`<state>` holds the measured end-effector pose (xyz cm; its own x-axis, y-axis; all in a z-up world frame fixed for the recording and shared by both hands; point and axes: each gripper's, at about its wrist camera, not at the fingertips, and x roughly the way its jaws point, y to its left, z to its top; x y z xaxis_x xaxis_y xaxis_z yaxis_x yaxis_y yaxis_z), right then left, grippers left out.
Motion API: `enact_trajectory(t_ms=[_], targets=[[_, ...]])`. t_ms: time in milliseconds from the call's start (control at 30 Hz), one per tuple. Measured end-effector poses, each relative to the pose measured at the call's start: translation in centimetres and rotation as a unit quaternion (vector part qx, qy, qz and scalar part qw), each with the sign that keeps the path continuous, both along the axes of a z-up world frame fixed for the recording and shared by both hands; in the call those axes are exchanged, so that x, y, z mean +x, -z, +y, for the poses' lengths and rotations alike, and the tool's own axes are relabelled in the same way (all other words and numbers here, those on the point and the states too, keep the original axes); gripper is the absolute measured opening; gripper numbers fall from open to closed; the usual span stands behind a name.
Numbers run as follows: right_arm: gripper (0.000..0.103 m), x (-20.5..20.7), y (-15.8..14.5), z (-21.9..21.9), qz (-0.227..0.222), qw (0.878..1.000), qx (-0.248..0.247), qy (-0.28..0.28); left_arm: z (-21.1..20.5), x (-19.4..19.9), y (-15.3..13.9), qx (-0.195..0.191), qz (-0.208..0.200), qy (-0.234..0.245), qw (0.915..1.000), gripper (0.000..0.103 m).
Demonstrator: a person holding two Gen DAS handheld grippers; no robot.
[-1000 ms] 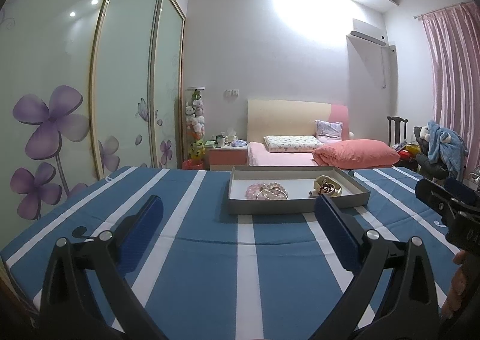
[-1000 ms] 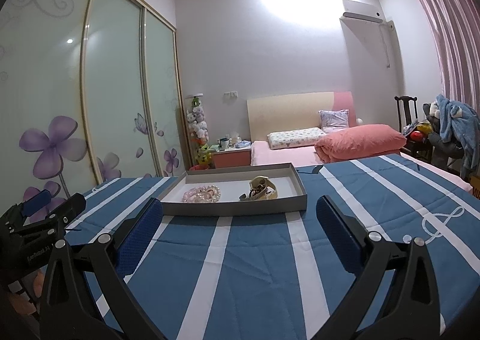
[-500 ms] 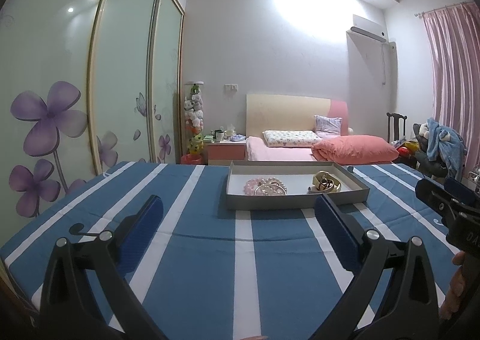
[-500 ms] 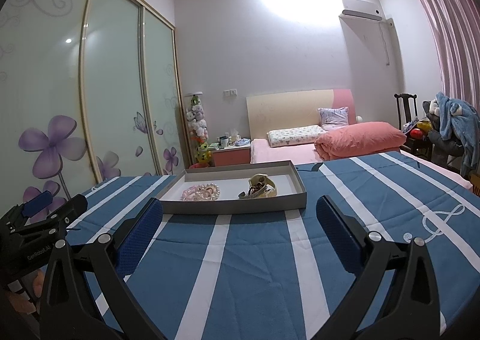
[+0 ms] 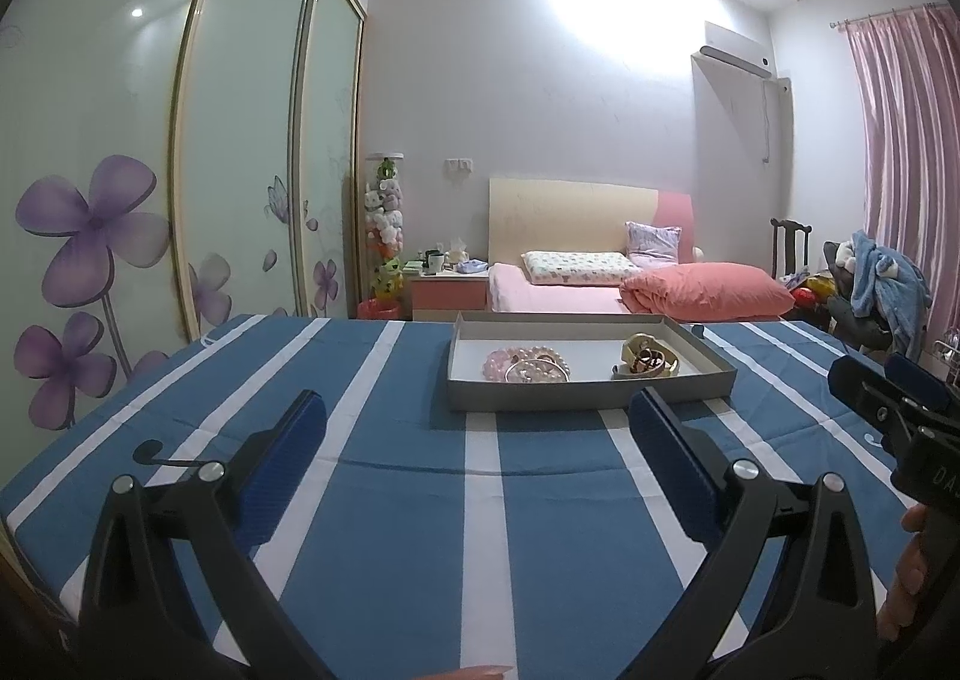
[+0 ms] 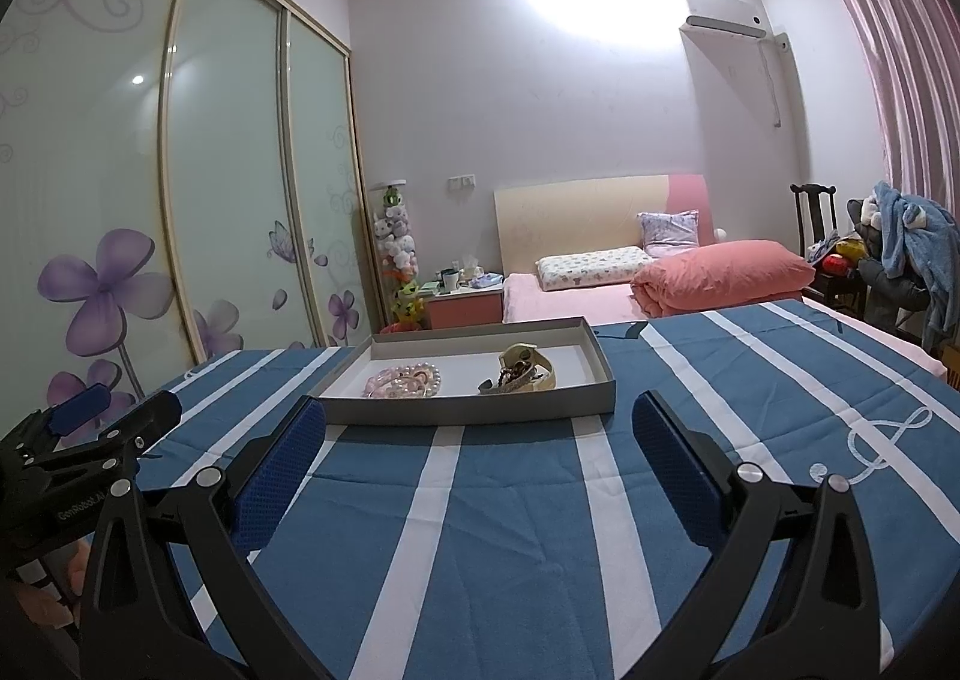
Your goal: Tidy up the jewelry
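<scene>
A shallow grey tray [image 5: 588, 394] [image 6: 468, 413] sits on a blue cloth with white stripes. Inside lie a pile of pink bead bracelets [image 5: 528, 365] [image 6: 402, 380] on the left and a gold-coloured cluster of jewelry [image 5: 648, 362] [image 6: 522, 371] on the right. My left gripper [image 5: 480, 440] is open, short of the tray's near wall, with nothing between its blue pads. My right gripper [image 6: 480, 440] is open too, just before the tray, and holds nothing. Each gripper shows at the edge of the other's view.
The striped cloth [image 5: 480, 530] covers a wide flat surface. Behind it are a bed with a pink quilt [image 5: 708, 293], a bedside table [image 5: 450, 290], sliding wardrobe doors with purple flowers [image 5: 90, 236], and a chair piled with clothes [image 5: 882, 284]. A hand [image 5: 900, 590] holds the right tool.
Both views have dipped a little and the tray sits lower and slightly nearer in each. Both grippers stay open and the jewelry has not moved.
</scene>
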<state>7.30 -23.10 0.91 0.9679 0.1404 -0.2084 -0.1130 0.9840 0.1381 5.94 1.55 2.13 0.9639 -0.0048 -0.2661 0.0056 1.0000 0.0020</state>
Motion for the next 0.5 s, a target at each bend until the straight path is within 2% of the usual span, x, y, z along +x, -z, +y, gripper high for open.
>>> enact_trajectory(t_ms=[500], targets=[[0.101,0.03,0.19,0.11,0.001,1.0,0.001,0.0,-0.07,-0.02,0.04,0.0,0.001,0.0,1.0,0.099]])
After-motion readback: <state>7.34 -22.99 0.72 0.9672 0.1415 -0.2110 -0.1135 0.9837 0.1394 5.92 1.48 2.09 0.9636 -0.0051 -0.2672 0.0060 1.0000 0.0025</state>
